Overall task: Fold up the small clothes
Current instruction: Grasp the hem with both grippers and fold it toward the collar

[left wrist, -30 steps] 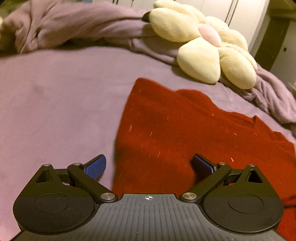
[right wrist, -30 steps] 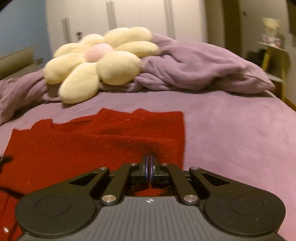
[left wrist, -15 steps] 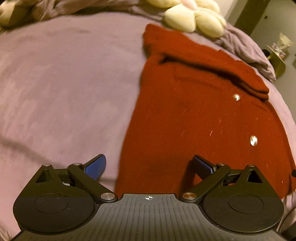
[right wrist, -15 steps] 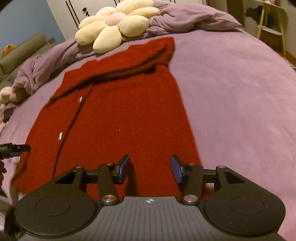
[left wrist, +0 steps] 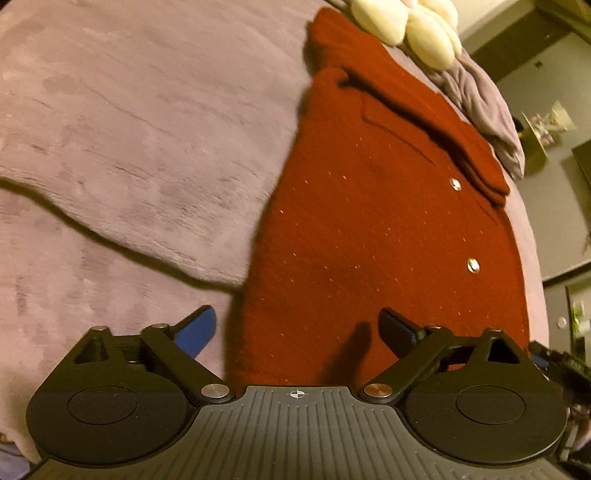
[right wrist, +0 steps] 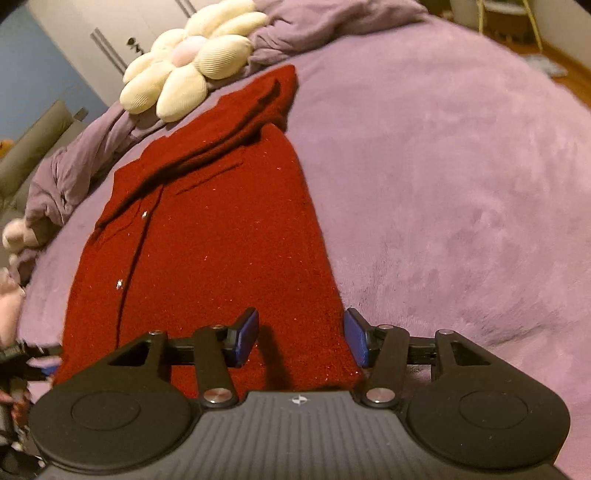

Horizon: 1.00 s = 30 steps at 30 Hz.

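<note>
A red knit cardigan [left wrist: 373, 221] with metal snap buttons lies flat on the purple bed, its sleeves folded across the far end; it also shows in the right wrist view [right wrist: 207, 251]. My left gripper [left wrist: 297, 328] is open and empty, above the cardigan's near left hem corner. My right gripper [right wrist: 301, 336] is open and empty, above the near right hem corner, its right finger [right wrist: 356, 339] just off the cloth's edge. The left gripper shows at the left edge of the right wrist view [right wrist: 22, 354].
A purple plush bedspread [right wrist: 443, 184] covers the bed. A cream flower-shaped pillow [right wrist: 184, 70] and a crumpled purple blanket [right wrist: 314, 26] lie beyond the cardigan. A crease runs across the bedspread [left wrist: 110, 236] at left. Furniture and floor lie past the bed's right side.
Both grippers have pulled back from the far end to the near hem. The right gripper has opened, leaving the sleeves folded across the top. The left stayed open.
</note>
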### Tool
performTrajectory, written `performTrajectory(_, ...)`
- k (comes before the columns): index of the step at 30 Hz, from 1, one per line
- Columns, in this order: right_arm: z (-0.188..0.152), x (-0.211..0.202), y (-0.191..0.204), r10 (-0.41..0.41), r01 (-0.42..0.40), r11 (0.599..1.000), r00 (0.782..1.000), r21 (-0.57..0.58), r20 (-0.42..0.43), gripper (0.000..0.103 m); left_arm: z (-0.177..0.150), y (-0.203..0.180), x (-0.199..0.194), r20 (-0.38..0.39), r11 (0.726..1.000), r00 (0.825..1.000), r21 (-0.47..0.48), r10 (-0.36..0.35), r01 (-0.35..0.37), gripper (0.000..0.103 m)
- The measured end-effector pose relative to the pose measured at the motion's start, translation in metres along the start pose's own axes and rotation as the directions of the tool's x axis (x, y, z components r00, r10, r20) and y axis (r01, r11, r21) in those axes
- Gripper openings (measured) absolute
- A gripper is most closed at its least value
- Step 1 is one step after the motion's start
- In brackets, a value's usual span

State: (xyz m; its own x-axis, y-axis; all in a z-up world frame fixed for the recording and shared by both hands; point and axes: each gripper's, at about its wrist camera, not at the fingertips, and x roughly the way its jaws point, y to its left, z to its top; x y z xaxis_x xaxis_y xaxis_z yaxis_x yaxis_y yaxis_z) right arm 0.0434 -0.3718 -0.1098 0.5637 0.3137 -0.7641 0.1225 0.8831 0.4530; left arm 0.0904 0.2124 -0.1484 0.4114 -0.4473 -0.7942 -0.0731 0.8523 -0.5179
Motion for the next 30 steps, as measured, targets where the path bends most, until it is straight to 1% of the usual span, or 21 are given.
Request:
performTrajectory(2, 0.003, -0.001, -0.002, 0.031, -0.031, 1.000, 0.999, -0.001, -0.014, 0.041, 0.000, 0.002, 0.001, -0.030, 0.999, 0.999, -0.013, -0.044, 0.043, 0.064)
performTrajectory(3, 0.003, 0.000, -0.002, 0.034, -0.034, 0.999, 0.999, -0.010, -0.023, 0.038, 0.000, 0.004, 0.002, -0.041, 0.998, 0.997, -0.026, -0.059, 0.058, 0.058)
performTrajectory(4, 0.003, 0.000, -0.003, 0.031, -0.031, 0.999, 0.999, -0.021, -0.027, 0.030, 0.000, 0.005, 0.003, -0.046, 0.998, 0.997, -0.024, -0.066, 0.065, 0.054)
performTrajectory(5, 0.003, 0.000, -0.003, 0.025, -0.027, 0.999, 0.999, -0.034, -0.031, 0.018, 0.000, 0.006, 0.002, -0.049, 0.998, 0.996, -0.015, -0.068, 0.067, 0.052)
performTrajectory(7, 0.004, 0.001, -0.006, 0.029, -0.031, 0.999, 0.999, -0.040, -0.039, 0.018, -0.002, 0.009, 0.001, -0.048, 0.997, 0.996, -0.015, -0.078, 0.078, 0.052)
performTrajectory(9, 0.005, 0.002, -0.007, 0.032, -0.033, 0.999, 0.998, -0.035, -0.046, 0.020, -0.004, 0.009, 0.001, -0.054, 0.997, 0.995, -0.015, -0.080, 0.080, 0.060)
performTrajectory(11, 0.008, 0.004, -0.011, 0.034, -0.035, 0.999, 0.998, -0.028, -0.061, 0.025, -0.004, 0.007, 0.003, -0.063, 0.996, 0.994, -0.005, -0.088, 0.088, 0.066)
performTrajectory(12, 0.010, 0.005, -0.013, 0.049, -0.050, 0.999, 0.996, -0.014, -0.068, 0.026, -0.003, 0.004, 0.003, -0.067, 0.996, 0.994, 0.005, -0.086, 0.087, 0.066)
performTrajectory(13, 0.011, 0.006, -0.016, 0.078, -0.078, 0.997, 0.994, 0.005, -0.078, 0.032, -0.001, 0.000, 0.006, -0.076, 0.996, 0.994, 0.016, -0.084, 0.085, 0.066)
performTrajectory(14, 0.013, 0.009, -0.019, 0.112, -0.110, 0.994, 0.989, 0.022, -0.095, 0.041, -0.001, -0.002, 0.006, -0.085, 0.995, 0.993, 0.031, -0.087, 0.090, 0.066)
performTrajectory(16, 0.014, 0.013, -0.021, 0.140, -0.136, 0.990, 0.984, 0.044, -0.108, 0.043, 0.001, -0.004, 0.008, -0.106, 0.993, 0.989, 0.042, -0.102, 0.107, 0.052)
performTrajectory(17, 0.013, 0.013, -0.019, 0.142, -0.138, 0.990, 0.983, 0.041, -0.113, 0.043, 0.002, -0.004, 0.008, -0.120, 0.992, 0.986, 0.034, -0.114, 0.118, 0.037)
performTrajectory(18, 0.014, 0.014, -0.017, 0.138, -0.135, 0.990, 0.984, 0.030, -0.117, 0.042, 0.003, -0.003, 0.008, -0.132, 0.990, 0.981, 0.014, -0.140, 0.143, 0.024)
performTrajectory(19, 0.014, 0.013, -0.014, 0.135, -0.134, 0.991, 0.983, 0.016, -0.122, 0.034, 0.003, -0.003, 0.007, -0.140, 0.985, 0.975, -0.005, -0.172, 0.173, 0.020)
performTrajectory(20, 0.014, 0.014, -0.012, 0.136, -0.136, 0.991, 0.981, 0.009, -0.135, 0.024, 0.004, -0.005, 0.005, -0.142, 0.980, 0.970, -0.007, -0.196, 0.197, 0.019)
performTrajectory(22, 0.014, 0.014, -0.011, 0.157, -0.156, 0.988, 0.976, 0.021, -0.149, 0.016, 0.004, -0.013, 0.002, -0.141, 0.976, 0.966, 0.007, -0.215, 0.219, 0.018)
performTrajectory(23, 0.015, 0.014, -0.009, 0.167, -0.165, 0.986, 0.974, 0.021, -0.151, 0.013, 0.005, -0.016, 0.001, -0.137, 0.972, 0.963, -0.001, -0.232, 0.234, 0.018)
performTrajectory(26, 0.020, 0.011, -0.005, 0.223, -0.218, 0.975, 0.964, 0.052, -0.145, 0.012, 0.015, -0.029, -0.007, -0.104, 0.962, 0.957, -0.005, -0.272, 0.273, 0.017)
performTrajectory(28, 0.030, 0.008, 0.001, 0.269, -0.262, 0.963, 0.955, 0.066, -0.122, 0.011, 0.027, -0.039, -0.014, -0.063, 0.951, 0.950, 0.003, -0.307, 0.308, 0.016)
performTrajectory(30, 0.044, 0.006, 0.009, 0.301, -0.296, 0.953, 0.950, 0.067, -0.088, 0.011, 0.047, -0.052, -0.022, -0.002, 0.941, 0.942, 0.013, -0.337, 0.337, 0.016)
